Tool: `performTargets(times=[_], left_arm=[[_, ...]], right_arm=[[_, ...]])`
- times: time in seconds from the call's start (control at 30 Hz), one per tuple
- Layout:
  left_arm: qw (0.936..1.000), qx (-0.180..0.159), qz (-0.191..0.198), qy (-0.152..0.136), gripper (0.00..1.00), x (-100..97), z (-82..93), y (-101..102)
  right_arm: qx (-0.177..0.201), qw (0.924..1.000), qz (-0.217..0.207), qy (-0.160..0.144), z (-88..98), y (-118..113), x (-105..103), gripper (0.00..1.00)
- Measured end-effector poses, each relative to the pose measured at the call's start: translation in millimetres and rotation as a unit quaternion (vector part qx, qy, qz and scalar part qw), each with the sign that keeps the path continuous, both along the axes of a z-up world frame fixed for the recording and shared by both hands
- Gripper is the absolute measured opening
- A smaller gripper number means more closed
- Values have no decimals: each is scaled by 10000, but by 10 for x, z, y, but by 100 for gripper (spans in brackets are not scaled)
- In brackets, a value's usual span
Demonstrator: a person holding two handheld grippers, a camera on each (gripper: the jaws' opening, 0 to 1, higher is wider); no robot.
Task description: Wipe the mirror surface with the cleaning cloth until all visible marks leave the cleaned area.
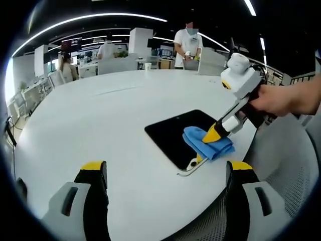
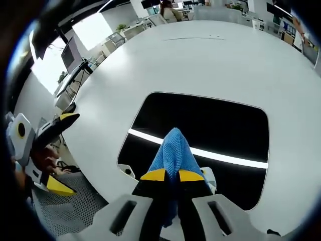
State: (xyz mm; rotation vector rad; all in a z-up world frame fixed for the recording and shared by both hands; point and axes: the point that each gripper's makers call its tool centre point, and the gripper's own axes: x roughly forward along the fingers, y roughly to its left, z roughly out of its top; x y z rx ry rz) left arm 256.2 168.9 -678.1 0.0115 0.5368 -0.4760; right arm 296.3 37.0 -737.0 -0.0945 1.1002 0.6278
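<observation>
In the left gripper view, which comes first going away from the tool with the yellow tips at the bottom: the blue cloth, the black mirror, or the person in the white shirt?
1. The mirror, lying flat on the white table, its near corner closest to the left tool.
2. The blue cloth, on the mirror's right end, pinched by the right tool; close to call with the mirror.
3. The person, standing far beyond the table.

A large round white table [image 1: 100, 120] filled the foreground of an open office, with a grey mesh chair [image 1: 293, 165] at its edge toward 4 o'clock. Beyond it, toward 12 o'clock, stood desks, white pillars [image 1: 140, 41] and several people. Long light strips [image 1: 90, 19] curved across the dark ceiling.
</observation>
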Motion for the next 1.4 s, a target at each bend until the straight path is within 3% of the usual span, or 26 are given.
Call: performTargets(times=[0.6, 1.03, 1.1, 1.23, 1.4], left_arm=[[9999, -2, 119, 9, 98, -7, 12, 32], [9996, -261, 114, -58, 98, -4, 78, -16], [9998, -156, 113, -19, 98, -13, 57, 3], [9996, -174, 211, -92, 99, 13, 83, 39], [9987, -307, 396, 19, 99, 23, 48, 101]], right_arm=[[-258, 9992, 143, -264, -5, 65, 406, 1], [-409, 9982, 127, -431, -13, 115, 755, 1], [-417, 9982, 99, -413, -7, 127, 803, 1], [-363, 9985, 62, -409, -4, 136, 915, 1], [-393, 9983, 79, -433, -5, 160, 1027, 1]])
